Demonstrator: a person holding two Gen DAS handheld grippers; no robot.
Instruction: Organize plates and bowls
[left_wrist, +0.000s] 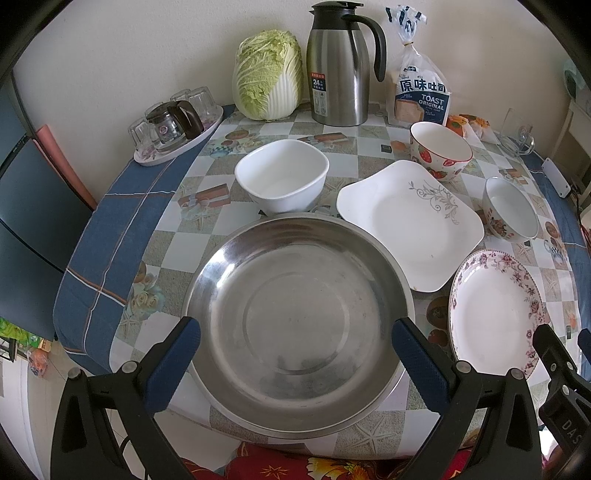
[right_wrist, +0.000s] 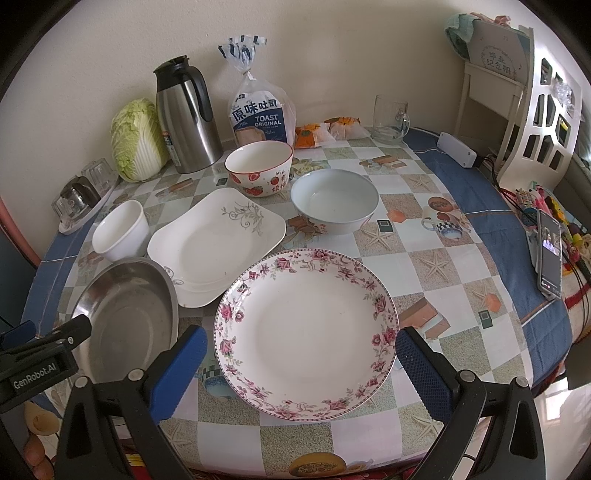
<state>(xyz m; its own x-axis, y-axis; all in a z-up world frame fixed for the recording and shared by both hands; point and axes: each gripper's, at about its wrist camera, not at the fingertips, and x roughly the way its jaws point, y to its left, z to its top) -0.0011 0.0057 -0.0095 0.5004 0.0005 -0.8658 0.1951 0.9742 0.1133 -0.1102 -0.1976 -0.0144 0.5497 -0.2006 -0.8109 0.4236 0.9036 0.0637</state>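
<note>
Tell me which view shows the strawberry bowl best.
The right wrist view: the strawberry bowl stands whole and unobstructed, its berries and red rim clear. In the left wrist view it sits smaller, further right, and the square white plate covers its base.

So the desk (right_wrist: 436, 258) has a checkered cover with starfish prints and a blue cloth around the edges, and up front there's a steel basin (left_wrist: 295, 325), a floral round plate (right_wrist: 306, 347) and a square white plate (right_wrist: 210, 243) all sitting close together. Behind those are a white bowl (left_wrist: 282, 181), a strawberry bowl (right_wrist: 258, 168) and a pale bowl (right_wrist: 334, 199). Along the wall you've got a cabbage (left_wrist: 267, 74), a steel thermos jug (left_wrist: 338, 66), a bag of toast (right_wrist: 258, 114), a glass mug (right_wrist: 389, 118) and a tray of glasses (left_wrist: 177, 129).
</note>
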